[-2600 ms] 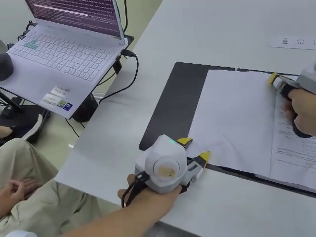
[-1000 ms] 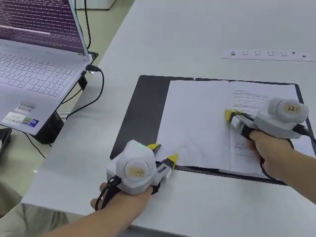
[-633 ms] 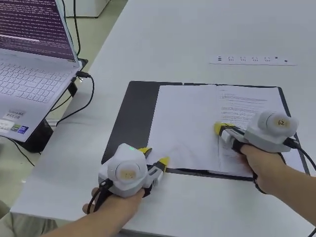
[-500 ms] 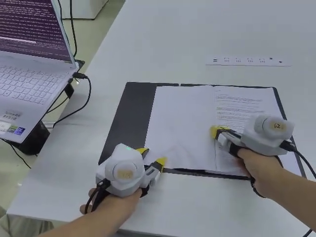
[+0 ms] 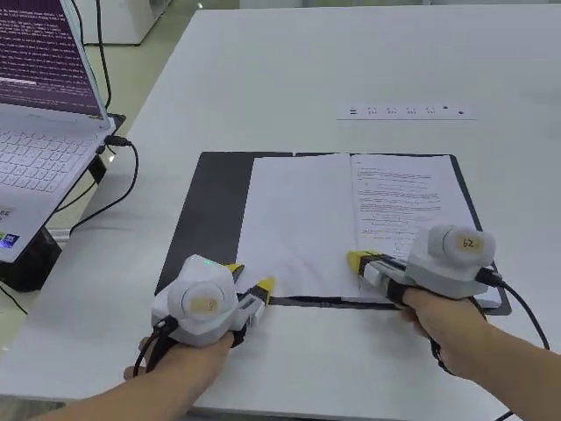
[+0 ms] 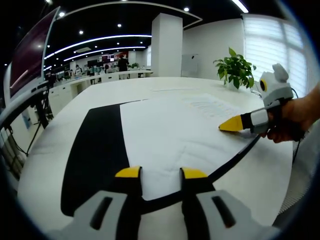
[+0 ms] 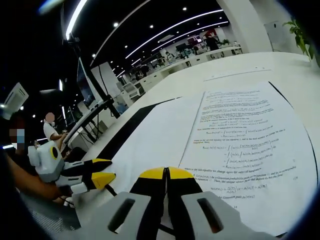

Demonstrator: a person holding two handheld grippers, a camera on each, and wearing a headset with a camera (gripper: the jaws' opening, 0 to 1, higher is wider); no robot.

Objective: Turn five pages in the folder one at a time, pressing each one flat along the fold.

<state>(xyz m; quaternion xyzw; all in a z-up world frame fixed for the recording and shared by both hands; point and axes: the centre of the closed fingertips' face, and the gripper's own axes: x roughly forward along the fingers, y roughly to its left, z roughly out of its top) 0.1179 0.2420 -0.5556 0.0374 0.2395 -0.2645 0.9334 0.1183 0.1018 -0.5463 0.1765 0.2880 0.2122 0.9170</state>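
Observation:
A black folder (image 5: 209, 210) lies open on the white table, with a blank white page (image 5: 298, 219) on its left and a printed page (image 5: 403, 202) on its right. My right gripper (image 5: 358, 260) is shut, its yellow tips resting on the fold near the folder's near edge; in the right gripper view its tips (image 7: 164, 173) touch the paper where the two pages meet. My left gripper (image 5: 248, 276) stands open at the blank page's near left corner, its jaws (image 6: 161, 173) apart above the folder's near edge with nothing between them.
An open laptop (image 5: 35, 114) on a stand sits off the table's left edge, with a black cable (image 5: 118, 175) hanging beside it. A white power strip (image 5: 408, 111) lies beyond the folder. The table's near edge runs just under both hands.
My right gripper has slid along the fold from the far end to the near edge of the folder. My left gripper has stayed at the near left corner. The head camera has shifted.

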